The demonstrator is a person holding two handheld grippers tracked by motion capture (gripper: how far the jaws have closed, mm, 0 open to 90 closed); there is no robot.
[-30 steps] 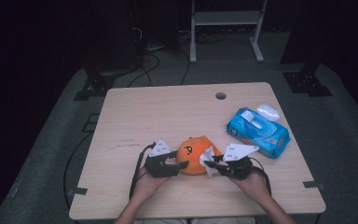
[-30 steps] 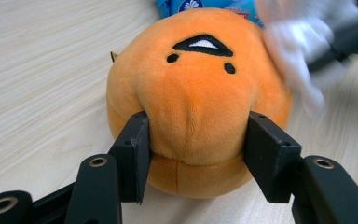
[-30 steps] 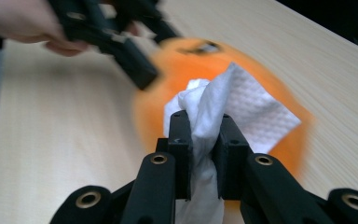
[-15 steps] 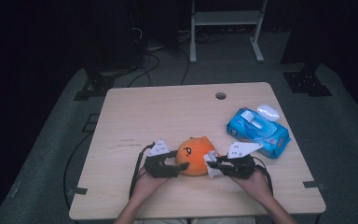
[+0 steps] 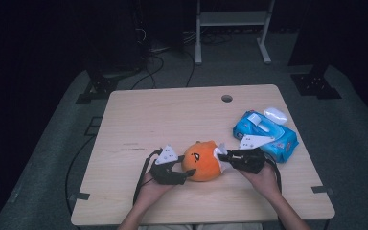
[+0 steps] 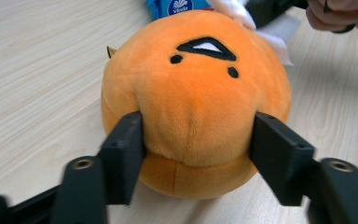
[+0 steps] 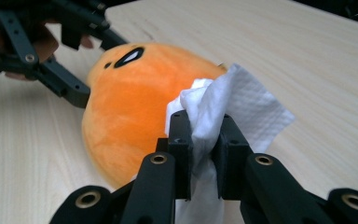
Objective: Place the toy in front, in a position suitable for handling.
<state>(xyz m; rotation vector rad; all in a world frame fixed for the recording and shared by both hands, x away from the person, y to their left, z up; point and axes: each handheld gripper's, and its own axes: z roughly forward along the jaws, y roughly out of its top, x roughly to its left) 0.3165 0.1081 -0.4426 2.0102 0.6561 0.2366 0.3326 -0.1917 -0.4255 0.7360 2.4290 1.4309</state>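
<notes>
Orange plush toy [image 5: 202, 161] on surface [image 5: 172, 120], clamped by left gripper [image 6: 193, 144] fingers; white tissue [image 7: 214, 116] pinched in right gripper [image 7: 203, 135] fingers, touching toy.

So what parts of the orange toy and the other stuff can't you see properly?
- Orange plush toy: its underside rests on the table; its far side is hidden by its own body in the left gripper view.
- Blue wipes pack: print too small in the high view, cut off by the top edge in the left gripper view.
- White tissue: its lower part is hidden between the right gripper fingers.
</notes>
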